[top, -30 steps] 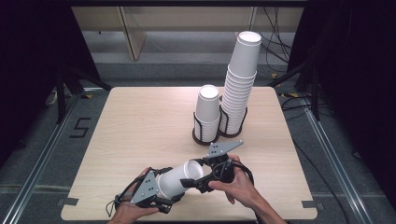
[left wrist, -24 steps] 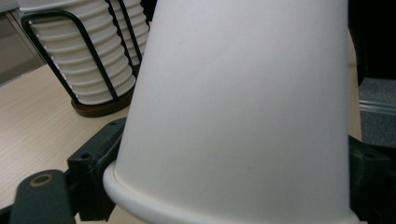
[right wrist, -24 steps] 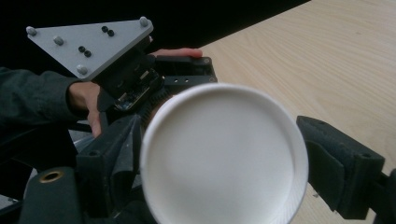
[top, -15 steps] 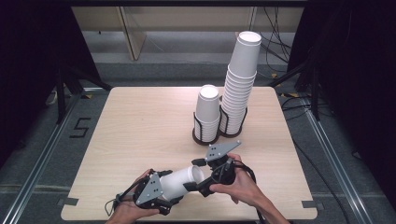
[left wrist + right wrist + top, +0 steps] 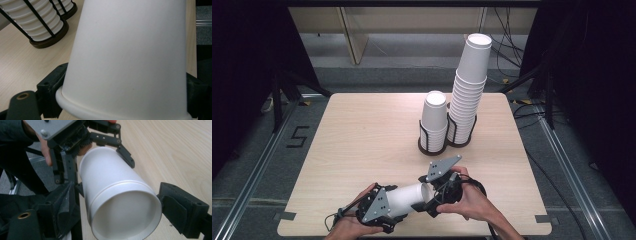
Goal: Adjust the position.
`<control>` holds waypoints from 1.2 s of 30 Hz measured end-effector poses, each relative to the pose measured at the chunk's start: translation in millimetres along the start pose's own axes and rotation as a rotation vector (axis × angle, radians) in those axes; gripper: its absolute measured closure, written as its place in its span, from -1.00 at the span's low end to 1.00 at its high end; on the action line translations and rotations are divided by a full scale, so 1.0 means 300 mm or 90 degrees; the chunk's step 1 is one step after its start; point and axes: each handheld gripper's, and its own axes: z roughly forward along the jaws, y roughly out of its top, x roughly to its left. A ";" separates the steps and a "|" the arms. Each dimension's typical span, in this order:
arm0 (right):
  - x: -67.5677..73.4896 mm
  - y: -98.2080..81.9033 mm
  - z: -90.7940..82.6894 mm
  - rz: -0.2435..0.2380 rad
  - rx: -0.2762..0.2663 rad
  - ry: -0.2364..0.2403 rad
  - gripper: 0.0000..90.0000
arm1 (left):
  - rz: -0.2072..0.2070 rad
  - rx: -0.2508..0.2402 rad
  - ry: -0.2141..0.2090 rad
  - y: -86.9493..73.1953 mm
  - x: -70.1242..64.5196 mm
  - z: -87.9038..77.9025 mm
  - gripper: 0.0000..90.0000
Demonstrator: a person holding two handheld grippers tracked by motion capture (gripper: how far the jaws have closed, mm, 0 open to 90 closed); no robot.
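A white paper cup lies on its side above the table's front edge, mouth toward the right. My left gripper is shut on its closed end; its jaws have just been closing on the cup. In the left gripper view the cup sits between both black jaws. My right gripper is shut on the mouth end. The right gripper view looks into the open mouth of the cup, with a pad against each side of the rim. A second rim line rings the cup farther back, and a left gripper finger holds the far end.
Behind the hands stand two black wire holders, one with a short stack of cups, the other with a tall stack. The wooden table ends just under the hands. Dark floor and rails surround it.
The cup's mouth has sunk a little, so the cup lies more level between the grippers. Both hands have stayed about where they were.
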 end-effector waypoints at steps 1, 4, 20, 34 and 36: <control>0.001 -0.001 0.003 -0.002 0.004 0.000 -0.65 | 0.000 0.001 -0.001 0.000 0.000 0.000 -0.68; 0.001 -0.003 0.009 -0.005 0.010 0.002 -0.65 | 0.008 0.002 -0.002 0.001 -0.001 -0.001 -0.68; 0.026 -0.008 0.050 -0.046 0.089 -0.008 -0.63 | 0.036 0.041 -0.018 0.012 -0.008 -0.007 -0.66; 0.057 -0.008 0.090 -0.115 0.174 -0.035 -0.60 | 0.050 0.093 -0.027 0.032 -0.023 -0.008 -0.65; 0.060 -0.008 0.095 -0.122 0.182 -0.033 -0.59 | 0.055 0.104 -0.034 0.038 -0.025 -0.007 -0.65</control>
